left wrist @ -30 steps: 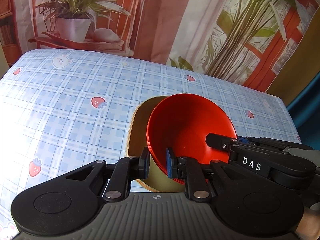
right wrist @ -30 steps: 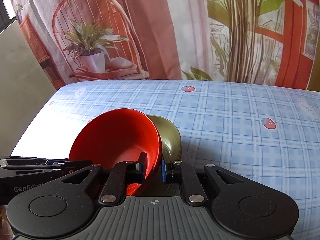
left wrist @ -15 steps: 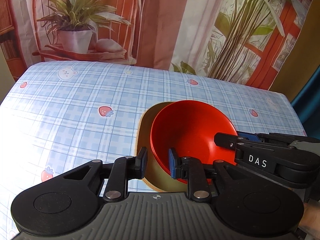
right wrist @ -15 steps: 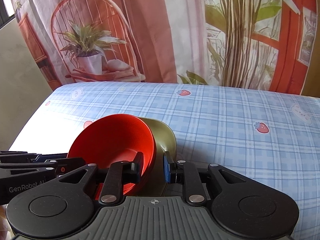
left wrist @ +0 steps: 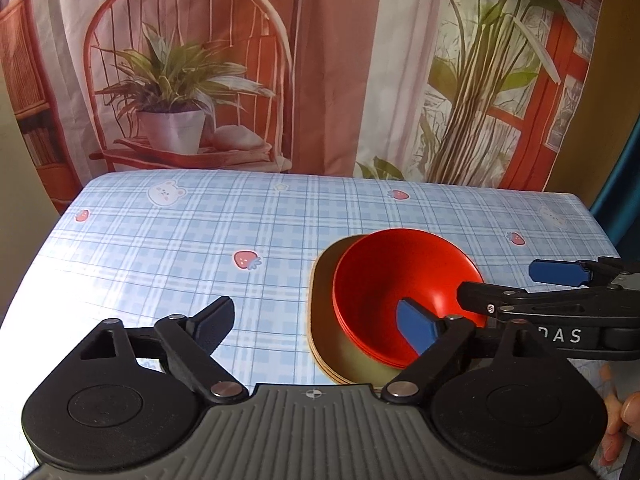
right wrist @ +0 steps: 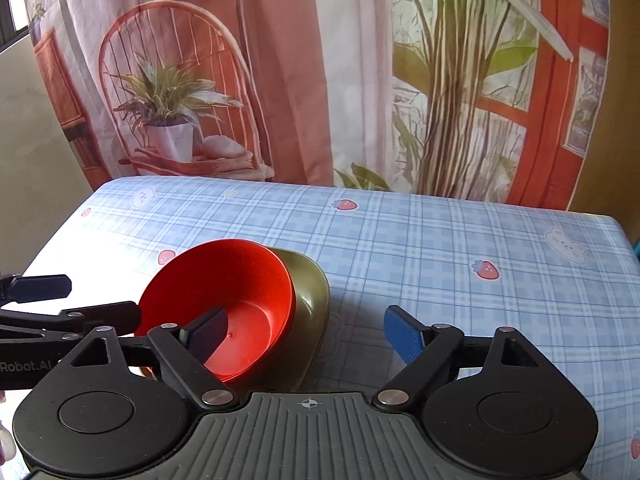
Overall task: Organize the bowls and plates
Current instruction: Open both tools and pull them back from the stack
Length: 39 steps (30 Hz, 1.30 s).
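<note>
Red bowls (left wrist: pixel 394 296), seemingly light, stiff plastic with slippery rims, sit nested on olive plates (left wrist: pixel 324 320) on the table (left wrist: pixel 168 248); both claws, left (left wrist: pixel 320 322) and right (right wrist: pixel 306 332), spread wide. Pinch a rim.

desk and what sits on it

one desk (left wrist: pixel 168 248), covered edge to edge by a light blue plaid cloth (right wrist: pixel 420 248) printed with small red strawberries and white bear faces. strong sunlight washes out the cloth along the left edge.

directly on the cloth: an olive-green plate (left wrist: pixel 324 320) with rounded corners, lying flat, toward the near side of the desk. layered rim edges show at its near corner, so it may be more than one; cannot tell how many. nested red bowls (left wrist: pixel 384 292) sit on the plate, upright, offset toward its far right side, several rims visible at the near edge.
</note>
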Available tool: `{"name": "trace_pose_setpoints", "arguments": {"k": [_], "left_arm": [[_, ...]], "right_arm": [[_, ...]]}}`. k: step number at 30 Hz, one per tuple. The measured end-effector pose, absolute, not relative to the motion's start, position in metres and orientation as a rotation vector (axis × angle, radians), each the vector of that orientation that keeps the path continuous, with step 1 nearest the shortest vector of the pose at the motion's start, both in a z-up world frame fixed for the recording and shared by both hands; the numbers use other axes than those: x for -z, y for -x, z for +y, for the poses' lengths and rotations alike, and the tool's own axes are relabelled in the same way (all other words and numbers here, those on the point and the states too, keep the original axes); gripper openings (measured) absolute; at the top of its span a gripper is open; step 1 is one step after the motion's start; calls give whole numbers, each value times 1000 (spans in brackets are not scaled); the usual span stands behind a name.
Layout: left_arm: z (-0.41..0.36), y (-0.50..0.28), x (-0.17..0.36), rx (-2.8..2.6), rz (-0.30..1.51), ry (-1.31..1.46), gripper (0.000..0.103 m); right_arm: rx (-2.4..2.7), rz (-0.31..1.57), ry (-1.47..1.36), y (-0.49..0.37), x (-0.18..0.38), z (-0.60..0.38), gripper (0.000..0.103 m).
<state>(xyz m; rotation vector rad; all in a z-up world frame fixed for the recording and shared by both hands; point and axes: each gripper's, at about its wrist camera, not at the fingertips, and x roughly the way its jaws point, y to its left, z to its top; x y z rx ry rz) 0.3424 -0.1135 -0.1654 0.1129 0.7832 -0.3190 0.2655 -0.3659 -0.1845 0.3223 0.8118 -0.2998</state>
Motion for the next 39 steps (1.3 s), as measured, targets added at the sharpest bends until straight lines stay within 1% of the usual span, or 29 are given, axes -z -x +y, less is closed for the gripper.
{"name": "trace_pose_setpoints", "arguments": {"k": [1,3,5,12,15,20,25,31,39], "left_arm": [[-112,-341,163,314,774,-116,95],[-108,-339,159,297,757,-122,95],[-104,-336,155,280,744,-124,96],[-97,-321,146,233,697,-162,100],[-98,-309,142,234,668,-181,103],[-96,-294,133,202,638,-179,103],[-89,-274,118,185,602,-162,103],[-83,-236,86,151,496,-222,103],[-66,-176,33,150,405,-188,103]], "right_arm": [[305,809,-319,-264,183,-366,93],[317,798,-314,-260,179,-365,99],[328,791,-310,-256,176,-364,102],[347,786,-301,-244,170,-358,102],[351,784,-299,-239,167,-354,103],[354,781,-326,-226,159,-349,103],[356,761,-290,-210,145,-339,103],[385,747,-189,-188,115,-322,103],[372,643,-158,-135,58,-291,103]]}}
